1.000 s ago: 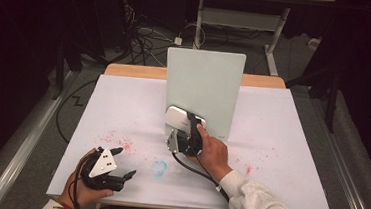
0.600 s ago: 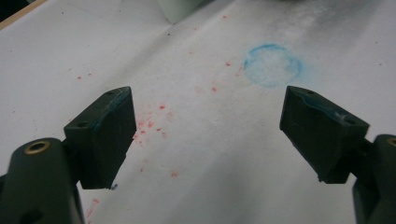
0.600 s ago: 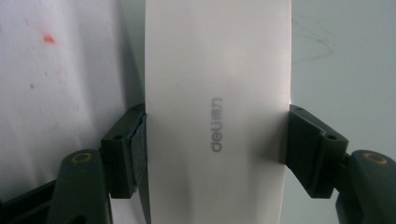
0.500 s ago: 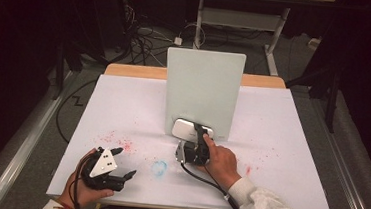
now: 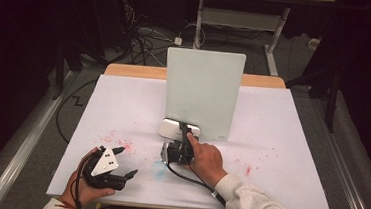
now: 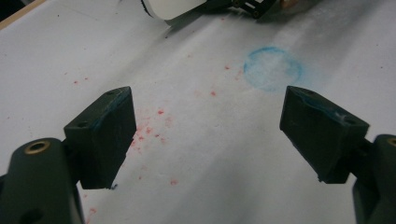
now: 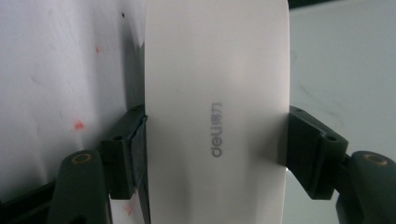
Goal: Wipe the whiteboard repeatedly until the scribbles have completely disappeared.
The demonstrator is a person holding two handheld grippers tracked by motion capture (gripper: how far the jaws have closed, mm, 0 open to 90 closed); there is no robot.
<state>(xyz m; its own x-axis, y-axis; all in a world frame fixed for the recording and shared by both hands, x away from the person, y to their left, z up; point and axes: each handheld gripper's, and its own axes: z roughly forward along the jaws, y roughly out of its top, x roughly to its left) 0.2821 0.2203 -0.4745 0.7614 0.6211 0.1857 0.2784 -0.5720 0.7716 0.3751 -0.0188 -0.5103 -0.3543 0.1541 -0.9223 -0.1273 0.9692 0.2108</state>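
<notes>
We see one white eraser block point(image 5: 179, 129) lying near the middle of the worktop point(image 5: 282, 122), just in front of the one upright pale board point(image 5: 203, 93) that stands toward the far edge, and our right gripper point(image 5: 185, 134) has its jaws clamped on that block from both long sides. In the right gripper view the block point(image 7: 216, 107) runs straight up between the two black jaws, each pad pressed flat against a side, with the grey "deli" print facing us. Our right hand point(image 5: 207, 159) lies behind the gripper on the white sheet, and one cable trails from it toward the near edge. Our left gripper point(image 5: 110, 166) sits close to the near left corner of the worktop, well apart from the block, its jaws spread wide and holding nothing; in the left gripper view they frame bare paper point(image 6: 196, 154) only. Between the two grippers lies one faint blue ring stain point(image 6: 273, 68), and red specks are scattered in two patches, one near the left gripper point(image 5: 118, 142) and one to the right of our right hand point(image 5: 246, 167). The worktop lies open to the left and right of the board, out to both side edges.
</notes>
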